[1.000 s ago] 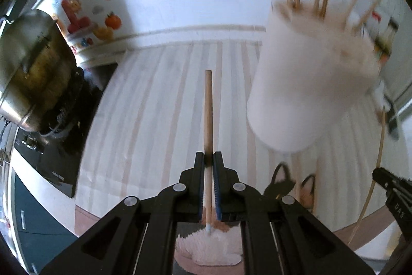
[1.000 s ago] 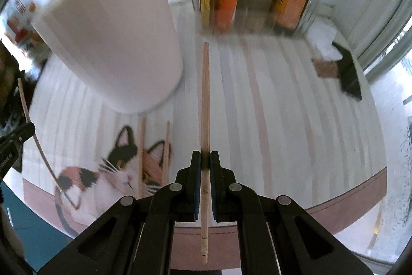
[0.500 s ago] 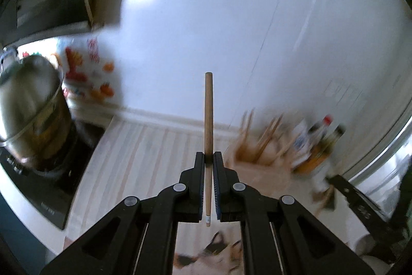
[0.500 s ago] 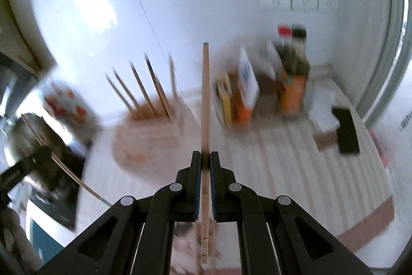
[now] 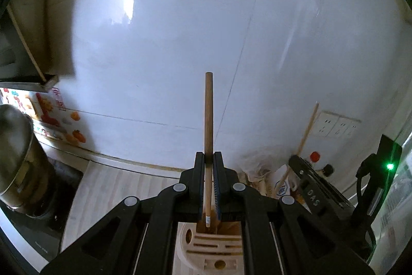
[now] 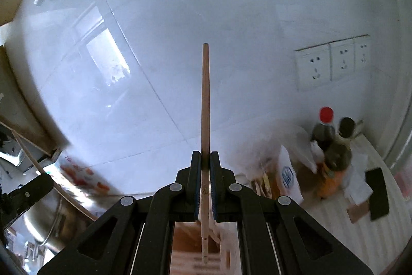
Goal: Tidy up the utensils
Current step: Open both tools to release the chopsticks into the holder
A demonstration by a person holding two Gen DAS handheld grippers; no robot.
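My left gripper [image 5: 209,159] is shut on a wooden chopstick [image 5: 208,117] that points up toward the white tiled wall. Its lower end hangs just above the slotted top of a cream utensil holder [image 5: 213,249]. My right gripper [image 6: 205,159] is shut on a second wooden chopstick [image 6: 205,99], also upright, with its lower end over the same holder [image 6: 198,246]. The right gripper and its chopstick show at the right of the left wrist view [image 5: 306,187]. The left gripper shows at the left of the right wrist view [image 6: 28,192].
A steel pot [image 5: 18,159] stands on a black hob at the left. Sauce bottles [image 6: 327,146] and packets stand at the back right by the wall sockets [image 6: 332,63]. A black phone [image 6: 377,192] lies on the striped worktop at the right.
Both grippers have risen and tilted upward, from looking down at the worktop and holder's side to facing the wall. The holder now lies directly beneath both chopsticks' lower ends.
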